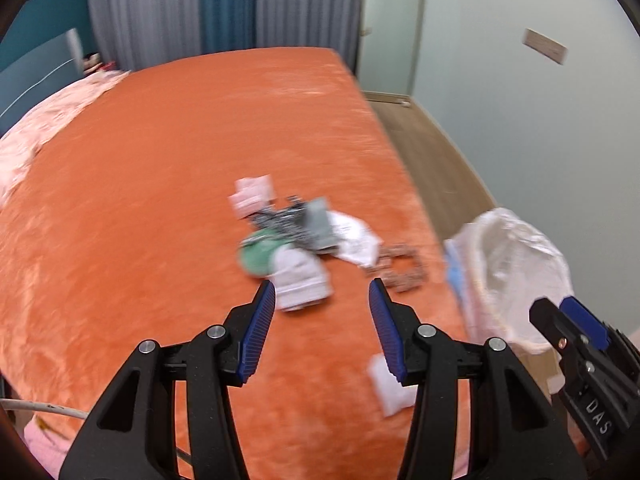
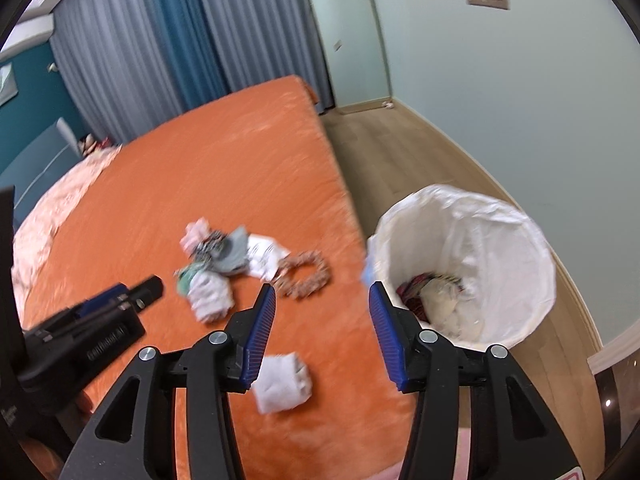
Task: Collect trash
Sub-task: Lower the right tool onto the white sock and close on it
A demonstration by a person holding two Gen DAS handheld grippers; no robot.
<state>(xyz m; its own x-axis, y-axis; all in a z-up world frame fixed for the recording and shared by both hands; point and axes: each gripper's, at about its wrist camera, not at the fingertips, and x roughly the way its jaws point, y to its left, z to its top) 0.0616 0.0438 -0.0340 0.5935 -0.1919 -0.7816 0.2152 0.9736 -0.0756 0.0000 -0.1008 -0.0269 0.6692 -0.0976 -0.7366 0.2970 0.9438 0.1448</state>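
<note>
A blurred pile of trash (image 1: 296, 236) lies on the orange bed (image 1: 160, 200): pink and white wrappers, a grey card, green foil and a brown ring-shaped piece (image 2: 308, 274). My left gripper (image 1: 322, 286) hovers open just short of the pile, nothing between its fingers. A lone white crumpled tissue (image 2: 282, 382) lies nearer, just below my right gripper (image 2: 322, 288), which is open and holds nothing. Beside the bed's edge stands a bin with a white liner (image 2: 472, 240), with some trash (image 2: 432, 296) in its bottom. Each gripper shows in the other's view: right gripper (image 1: 556, 310), left gripper (image 2: 136, 290).
A pale pink blanket (image 1: 36, 140) covers the bed's far left side. Wooden floor (image 2: 400, 152) runs between the bed and a pale green wall. Grey and blue curtains (image 2: 168, 40) hang behind the bed. A white cable (image 1: 40, 406) runs at the lower left.
</note>
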